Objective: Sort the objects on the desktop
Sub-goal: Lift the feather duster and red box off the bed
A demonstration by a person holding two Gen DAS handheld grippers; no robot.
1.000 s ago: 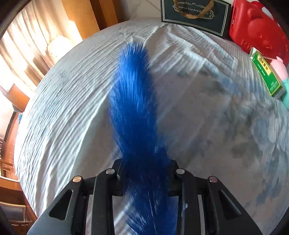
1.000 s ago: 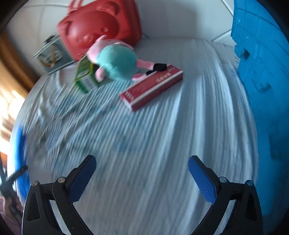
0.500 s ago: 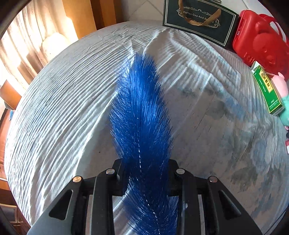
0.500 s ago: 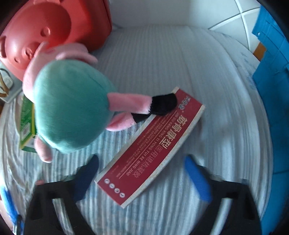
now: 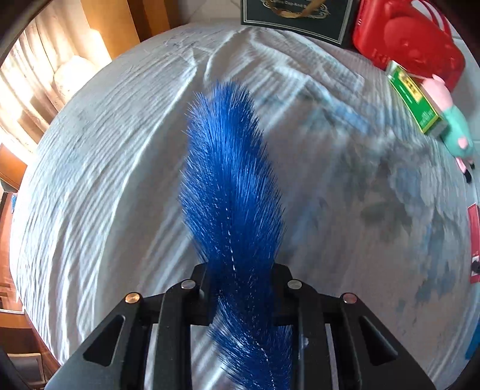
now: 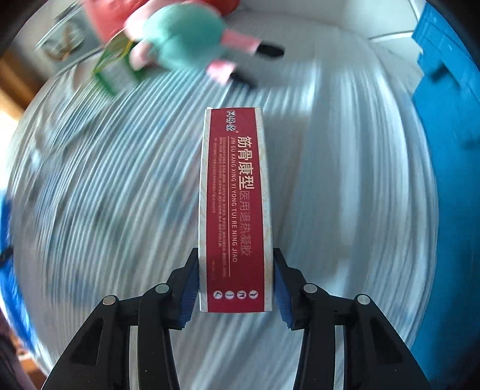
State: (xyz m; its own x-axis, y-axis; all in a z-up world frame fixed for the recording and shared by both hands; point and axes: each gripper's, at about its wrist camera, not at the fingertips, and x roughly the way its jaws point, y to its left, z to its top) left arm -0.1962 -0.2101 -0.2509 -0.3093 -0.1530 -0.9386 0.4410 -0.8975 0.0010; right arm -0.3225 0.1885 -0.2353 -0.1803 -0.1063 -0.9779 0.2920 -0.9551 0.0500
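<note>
My left gripper (image 5: 240, 270) is shut on a fluffy blue brush (image 5: 231, 180), and its jaws are still closing on it. The brush sticks out forward over the white cloth (image 5: 105, 180). The jaws of my right gripper (image 6: 235, 270) are closing too, and its blue pads (image 6: 190, 288) press both long sides of a long red box with white lettering (image 6: 234, 195). That box looks sharp while the cloth under it is blurred. A strip of the red box (image 5: 474, 240) also shows at the right edge of the left wrist view.
A plush pig in a teal dress (image 6: 183, 39) lies at the back beside a green box (image 5: 415, 99). Behind them stand a red bear-shaped case (image 5: 411, 42) and a dark green gift box (image 5: 297, 15). A blue crate (image 6: 447, 150) borders the right side.
My right gripper came down from wide open and closed on the red box, which now lies along its fingers; the plush has dropped back. The left gripper shifted a little with the brush.
</note>
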